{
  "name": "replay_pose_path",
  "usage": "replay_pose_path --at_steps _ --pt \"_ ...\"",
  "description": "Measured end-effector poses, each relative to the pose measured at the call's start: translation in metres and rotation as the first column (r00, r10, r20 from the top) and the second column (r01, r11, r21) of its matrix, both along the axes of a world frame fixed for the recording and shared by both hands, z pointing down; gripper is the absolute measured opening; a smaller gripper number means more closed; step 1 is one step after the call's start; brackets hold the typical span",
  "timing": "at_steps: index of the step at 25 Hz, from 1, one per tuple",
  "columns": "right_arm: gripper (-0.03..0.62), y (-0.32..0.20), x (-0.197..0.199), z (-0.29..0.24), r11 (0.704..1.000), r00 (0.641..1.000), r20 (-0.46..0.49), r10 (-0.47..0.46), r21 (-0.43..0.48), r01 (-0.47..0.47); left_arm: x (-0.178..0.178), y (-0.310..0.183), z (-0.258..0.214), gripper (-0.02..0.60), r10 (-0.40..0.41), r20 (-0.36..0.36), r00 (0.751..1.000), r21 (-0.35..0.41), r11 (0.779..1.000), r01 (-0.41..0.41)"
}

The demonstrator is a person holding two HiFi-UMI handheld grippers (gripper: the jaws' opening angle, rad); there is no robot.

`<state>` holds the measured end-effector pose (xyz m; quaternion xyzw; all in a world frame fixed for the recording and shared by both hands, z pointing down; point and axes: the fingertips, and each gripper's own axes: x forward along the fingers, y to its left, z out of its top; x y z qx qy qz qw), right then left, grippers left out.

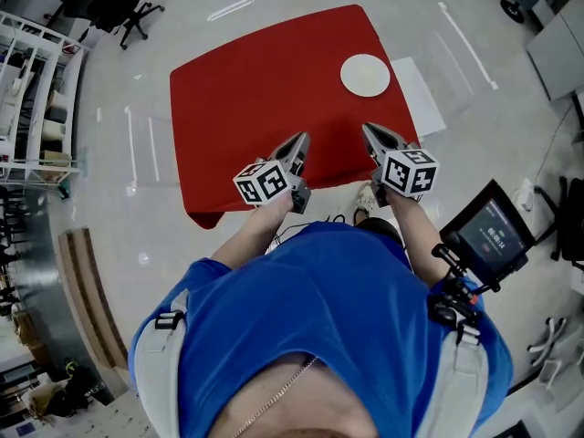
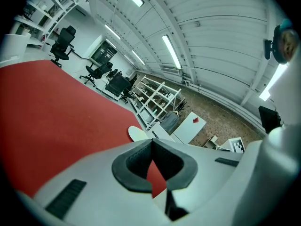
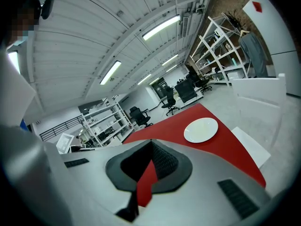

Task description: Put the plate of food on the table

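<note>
Plate (image 1: pixel 365 75), round and white, on red-clothed surface (image 1: pixel 255 108); left hand-held gripper (image 1: pixel 300 140) and right hand-held gripper (image 1: pixel 369 131) pressed together, empty.

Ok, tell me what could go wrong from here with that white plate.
1. The plate sits close to the far right corner of the red table; a push could slide it off the edge.
2. The left gripper and right gripper are both shut and empty; reaching in like that would likely shove the plate rather than grip it.
</note>
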<state>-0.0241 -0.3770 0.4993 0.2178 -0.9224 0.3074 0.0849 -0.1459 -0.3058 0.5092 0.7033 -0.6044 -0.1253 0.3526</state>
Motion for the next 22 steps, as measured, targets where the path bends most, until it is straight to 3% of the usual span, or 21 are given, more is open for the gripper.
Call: replay_pose_path --at_steps 22 --pt "0.002 0.008 -0.002 0.003 1.000 1.000 -0.017 -0.011 0.018 0.011 0.003 -0.005 -0.001 0.006 0.016 0.008 1.000 0.016 1.000 -0.016"
